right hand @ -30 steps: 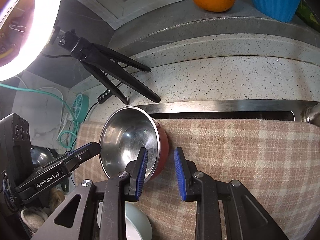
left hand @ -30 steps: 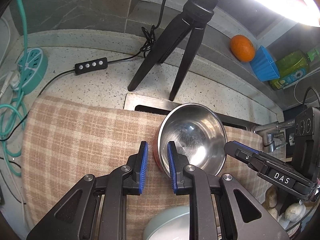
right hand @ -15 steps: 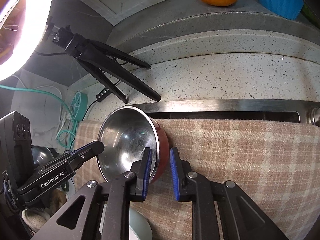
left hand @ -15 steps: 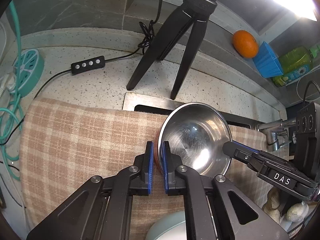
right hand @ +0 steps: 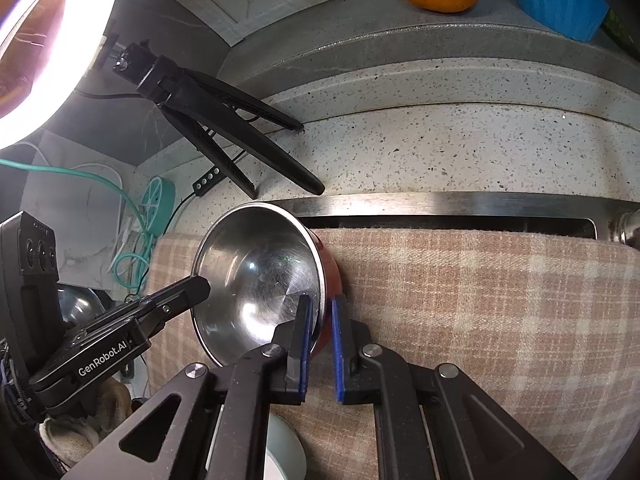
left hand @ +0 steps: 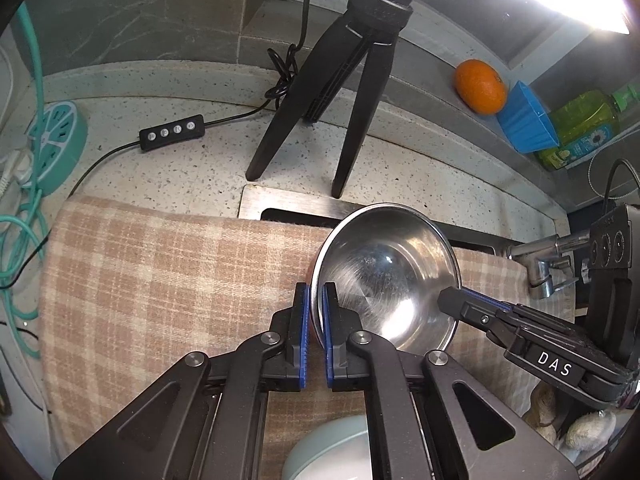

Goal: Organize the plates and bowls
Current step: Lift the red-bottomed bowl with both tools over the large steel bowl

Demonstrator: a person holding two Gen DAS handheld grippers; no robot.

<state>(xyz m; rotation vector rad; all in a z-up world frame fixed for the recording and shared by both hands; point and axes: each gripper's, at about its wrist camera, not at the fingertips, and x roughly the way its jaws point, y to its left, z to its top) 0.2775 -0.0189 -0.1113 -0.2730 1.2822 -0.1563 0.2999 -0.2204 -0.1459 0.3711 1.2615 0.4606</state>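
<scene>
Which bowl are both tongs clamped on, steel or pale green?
The steel bowl with the red outside: the left tongs and right tongs pinch opposite rims. The pale green bowl lies untouched below.

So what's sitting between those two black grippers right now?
The steel bowl. The left gripper pinches one side of its rim, the right gripper the opposite side, clearest in the left wrist view. It sits on the checked cloth.

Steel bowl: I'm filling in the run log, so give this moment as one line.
object: steel bowl on checked cloth | left gripper: shut on rim | right gripper: shut on opposite rim | phase: grasped, not lifted
</scene>
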